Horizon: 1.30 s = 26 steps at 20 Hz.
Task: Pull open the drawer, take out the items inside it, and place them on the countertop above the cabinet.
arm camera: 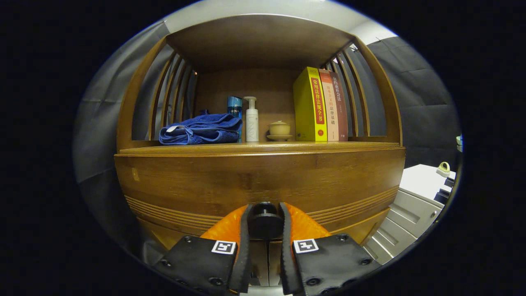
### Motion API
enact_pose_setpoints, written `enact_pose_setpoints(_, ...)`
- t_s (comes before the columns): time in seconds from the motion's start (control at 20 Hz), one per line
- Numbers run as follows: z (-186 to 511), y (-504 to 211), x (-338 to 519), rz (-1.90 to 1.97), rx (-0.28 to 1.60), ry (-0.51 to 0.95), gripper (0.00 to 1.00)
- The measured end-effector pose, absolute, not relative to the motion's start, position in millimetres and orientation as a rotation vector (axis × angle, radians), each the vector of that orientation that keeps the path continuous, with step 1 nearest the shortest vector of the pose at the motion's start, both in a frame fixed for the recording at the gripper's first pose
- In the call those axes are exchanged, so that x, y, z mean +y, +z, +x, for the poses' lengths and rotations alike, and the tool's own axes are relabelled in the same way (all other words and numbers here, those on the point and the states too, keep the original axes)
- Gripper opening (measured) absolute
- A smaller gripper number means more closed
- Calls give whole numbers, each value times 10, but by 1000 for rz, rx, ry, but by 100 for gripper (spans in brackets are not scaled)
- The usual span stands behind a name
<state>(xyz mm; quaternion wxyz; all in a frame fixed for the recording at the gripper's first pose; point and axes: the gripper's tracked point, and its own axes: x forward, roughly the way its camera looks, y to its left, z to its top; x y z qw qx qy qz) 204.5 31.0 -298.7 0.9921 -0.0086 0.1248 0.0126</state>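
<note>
Drawer's [259, 181] round black knob [265, 222] in gripper [265, 213]

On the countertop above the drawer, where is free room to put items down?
The front strip of the countertop is bare. Behind it: towel, bottles, cup, books. The gripper has its jaws closed on the drawer knob.

The gripper [265, 224] has its 2 fingers on either side of the drawer knob [265, 222], touching it, at the front of the drawer [254, 181]. On the countertop [259, 147] above, a folded towel [201, 129] lies at the left edge. Right of it stand 2 bottles [243, 118], then a lidded cup on a saucer [279, 130], then 3 upright books [320, 105] at the right edge. A second cabinet [415, 205] stands right of the drawer.
</note>
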Motion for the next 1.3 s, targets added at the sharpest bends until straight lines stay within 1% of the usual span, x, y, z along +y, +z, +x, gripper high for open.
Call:
enact_pose_setpoints(0.3, 2039, -2994, 299, -31, 257, 23, 38)
enact_pose_setpoints(0.6, 1962, -2976, 303, 12, 304, 17, 38)
enact_pose_setpoints(1.3, 1137, -2822, 233, 49, 345, 3, 37)
